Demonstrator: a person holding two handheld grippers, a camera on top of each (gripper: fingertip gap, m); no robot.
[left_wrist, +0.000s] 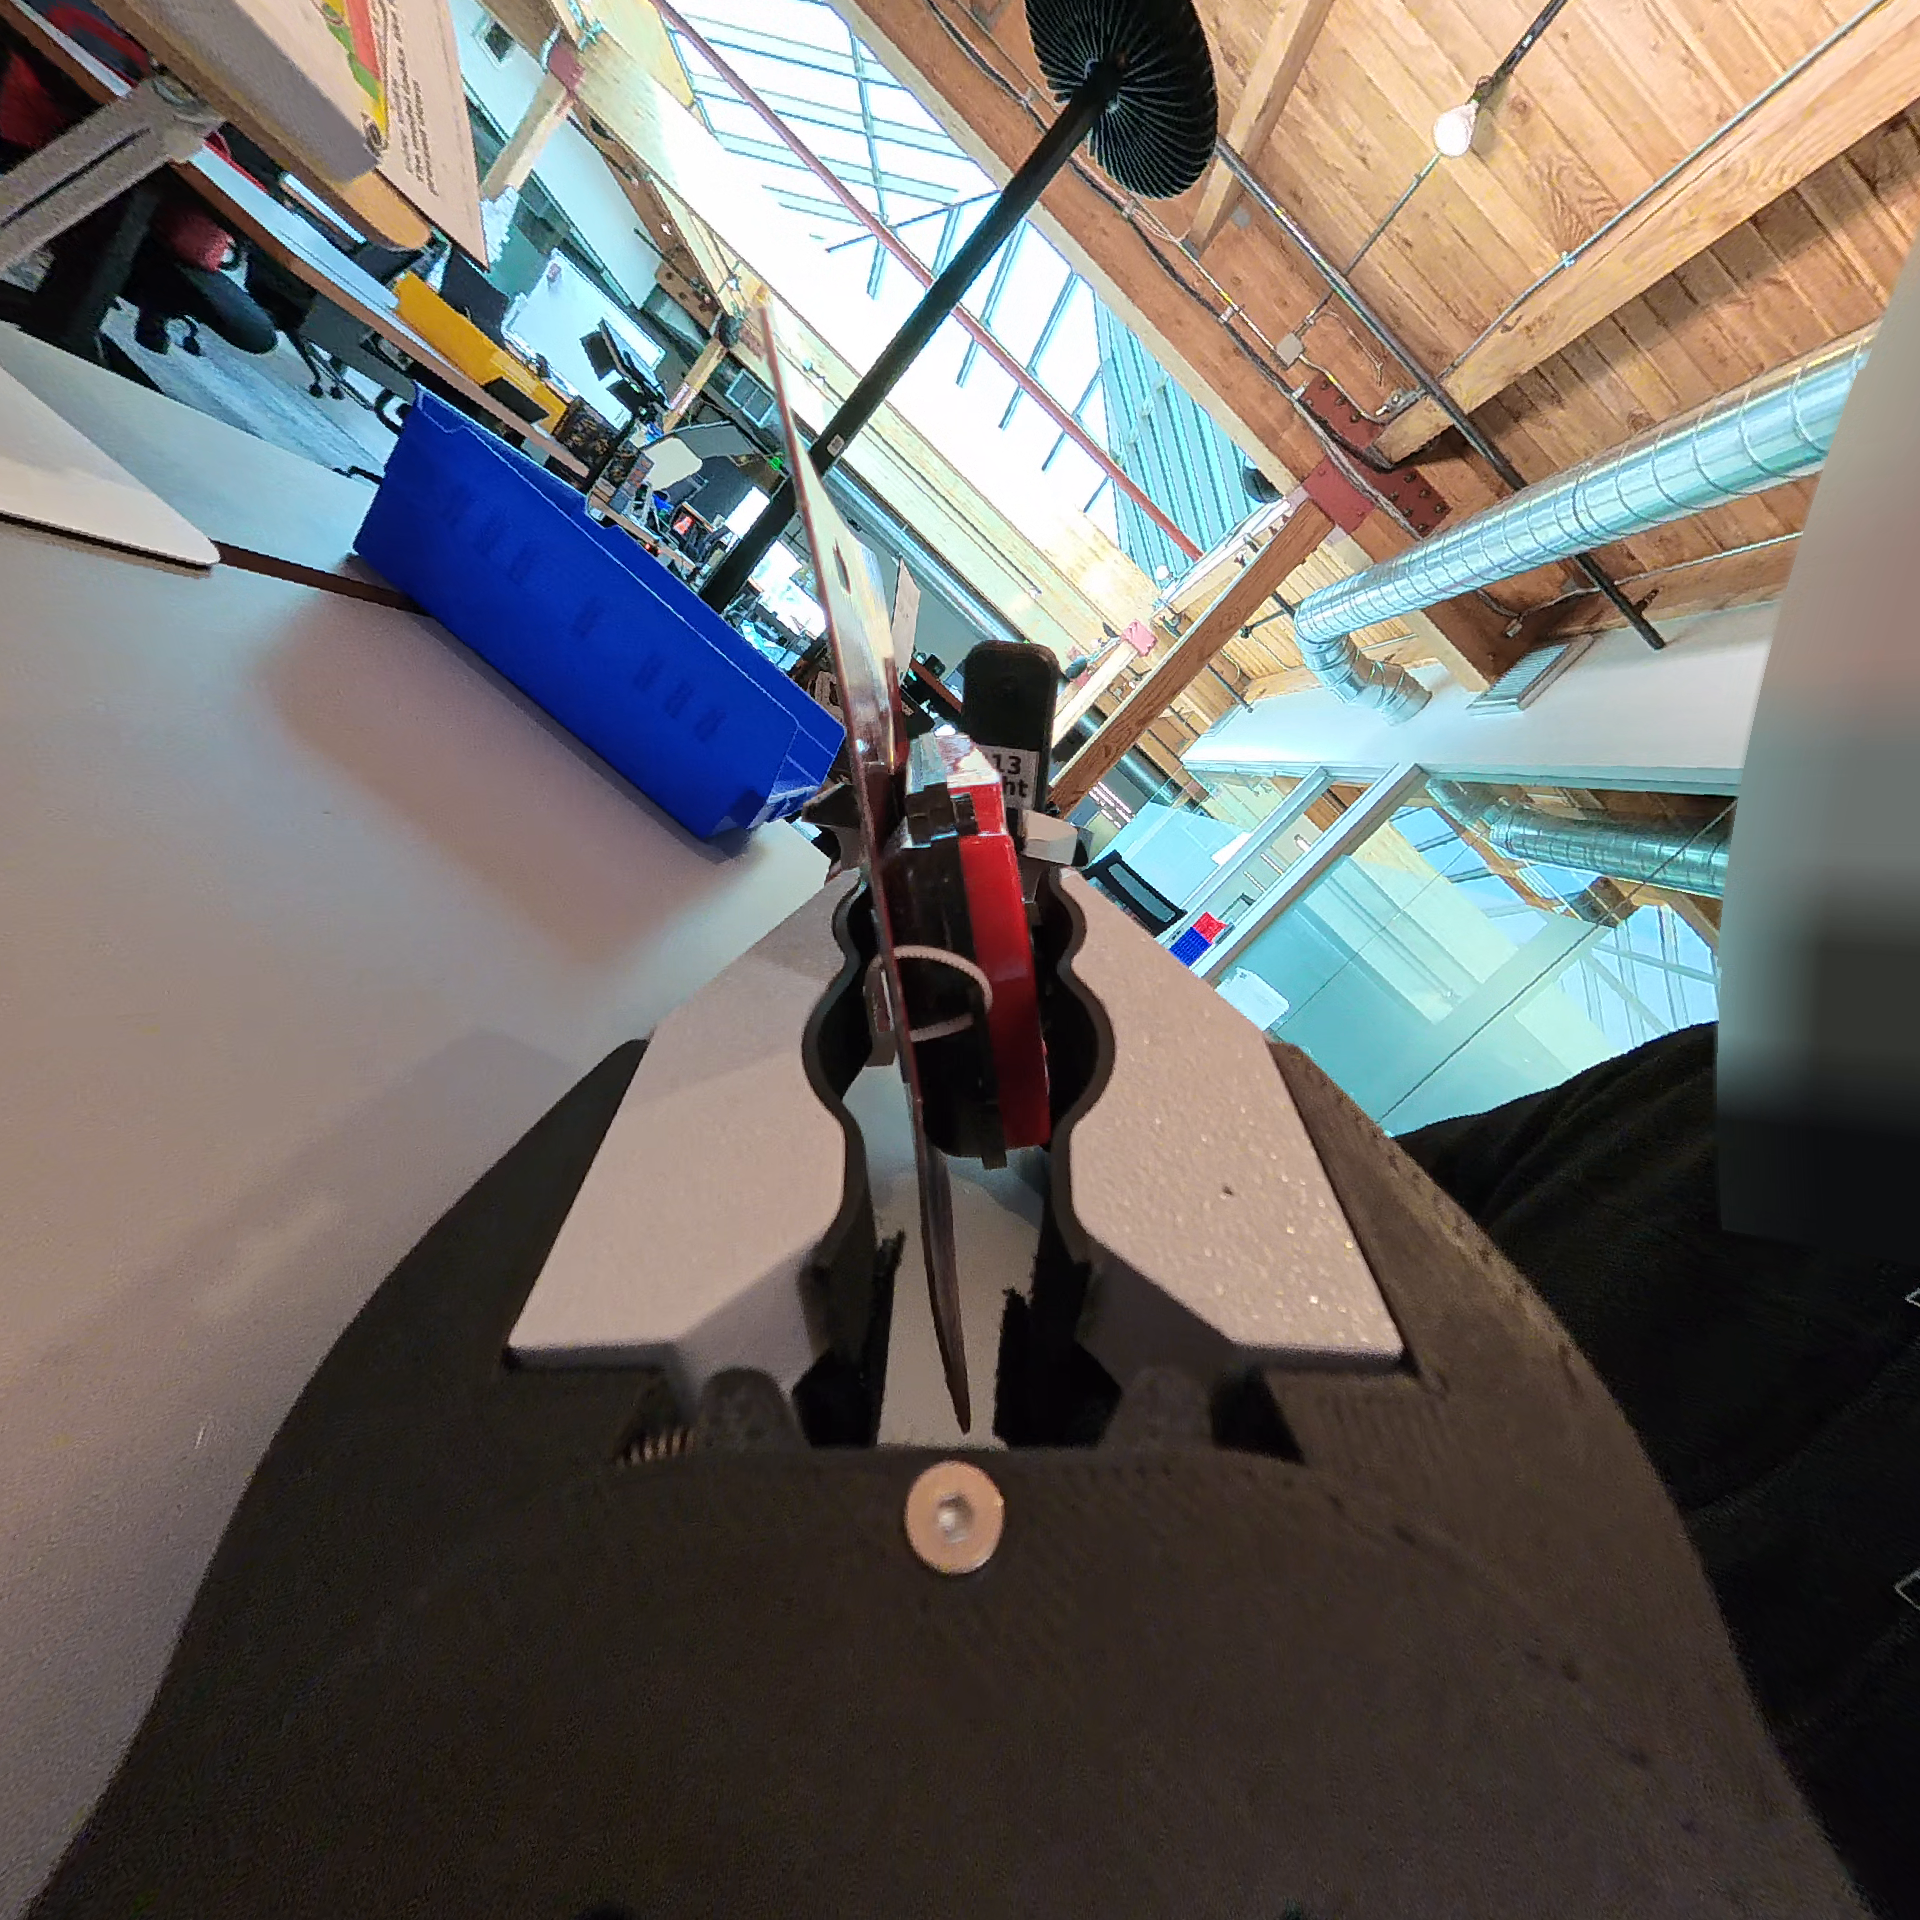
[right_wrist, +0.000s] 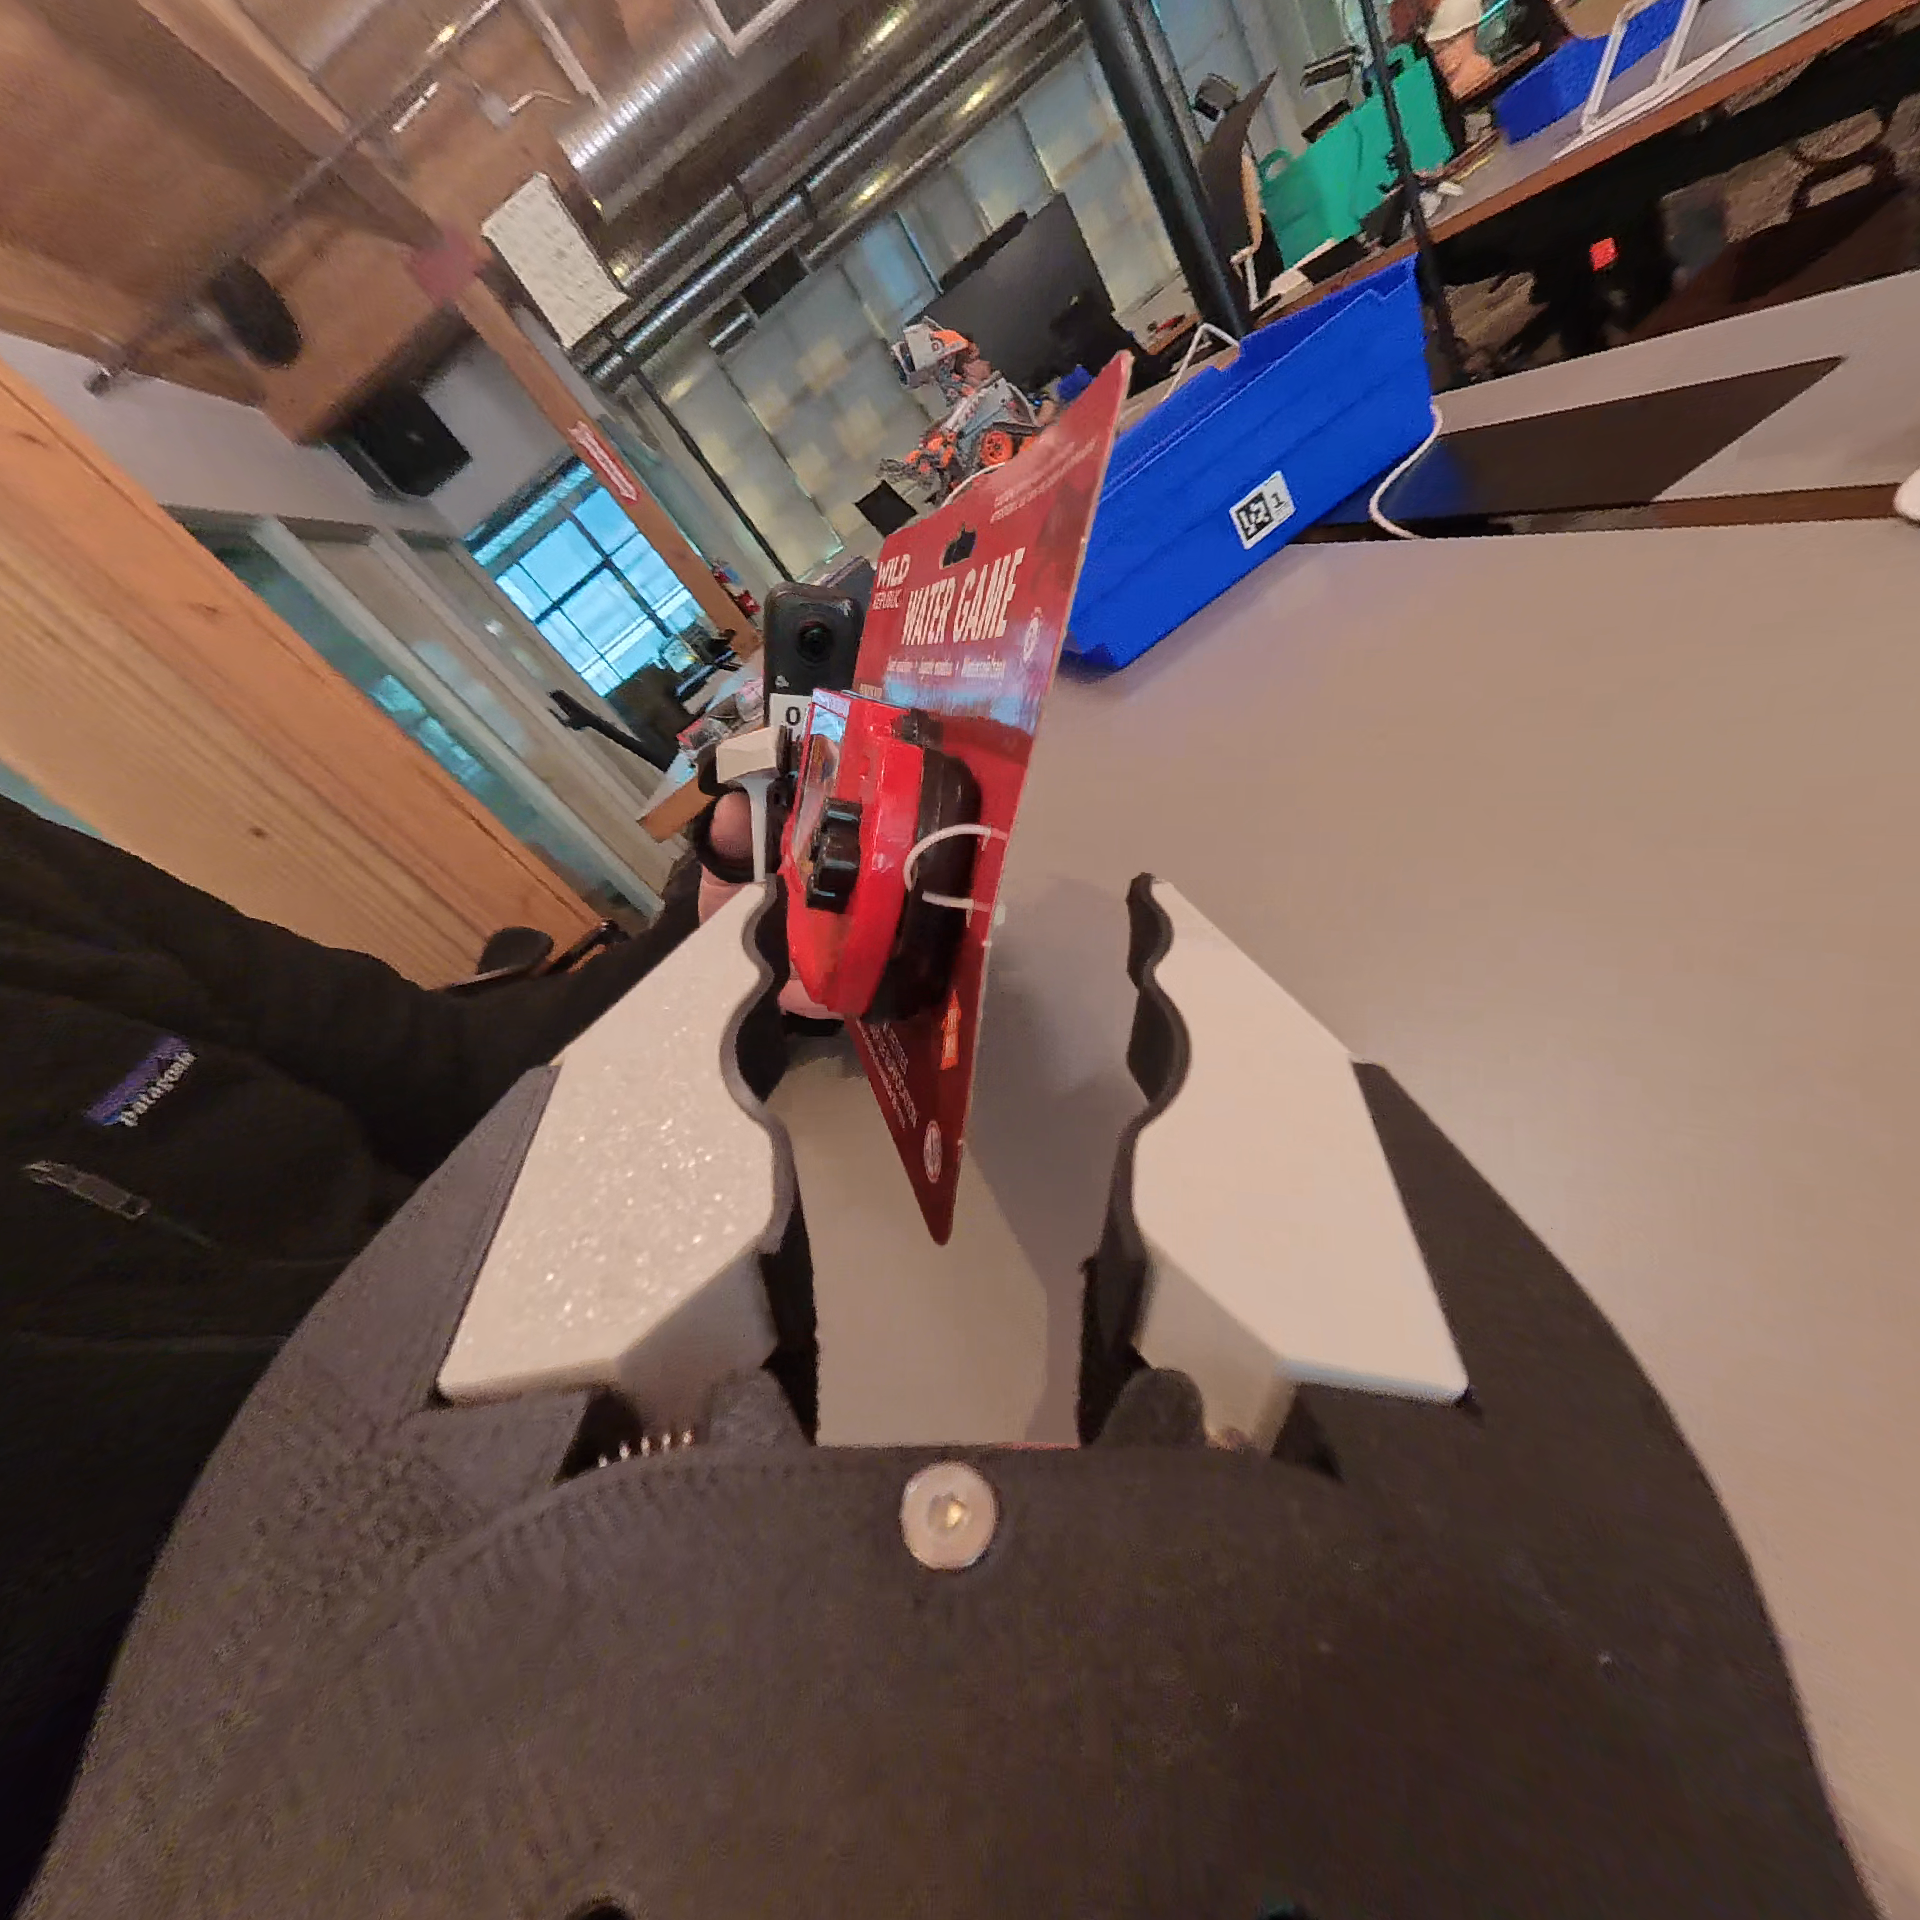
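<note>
Carded red toy (right_wrist: 904, 862) between hand-held grippers, blue bin (right_wrist: 1257, 488) behind.

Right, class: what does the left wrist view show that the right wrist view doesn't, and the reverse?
Only left: a wooden ceiling, a silver duct, a black finned disc on a pole, and the left gripper shut on the carded toy, seen edge-on.
Only right: the card's printed front, a square marker on the blue bin, and the right gripper open.
Both: carded toy, blue bin, grey table.
</note>
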